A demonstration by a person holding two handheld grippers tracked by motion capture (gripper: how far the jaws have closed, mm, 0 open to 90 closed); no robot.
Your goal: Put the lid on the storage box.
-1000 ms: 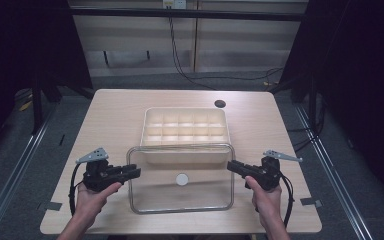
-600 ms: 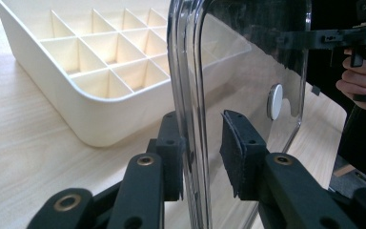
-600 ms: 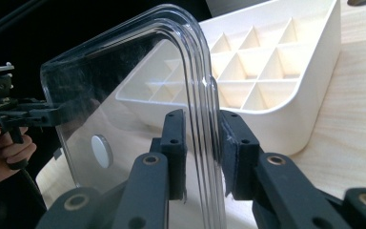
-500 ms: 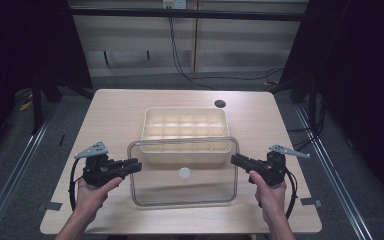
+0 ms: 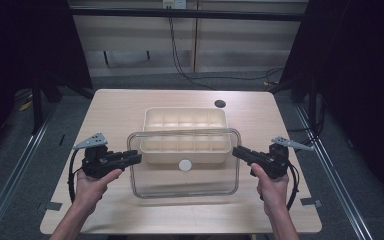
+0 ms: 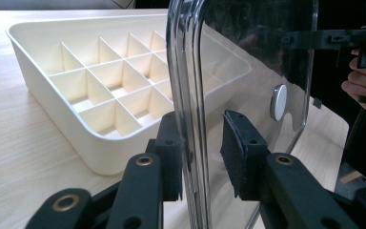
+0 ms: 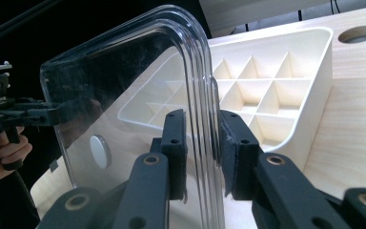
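we've got the clear lid (image 5: 185,180) up off the bench (image 5: 120,105) | left claw (image 5: 136,158) pinching its left rim | right claw (image 5: 237,151) pinching the right rim | divided tray (image 5: 185,122) just behind

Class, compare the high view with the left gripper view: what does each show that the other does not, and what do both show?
High view alone: the whole table with its round hole, the floor and cables beyond it, the person's left hand, and the clear lid in full outline.

Left gripper view alone: the left tongs close up, their pads on either side of the lid's rim.

Both: the cream divided tray, the lid's white round knob, and the right tongs at the lid's far edge.
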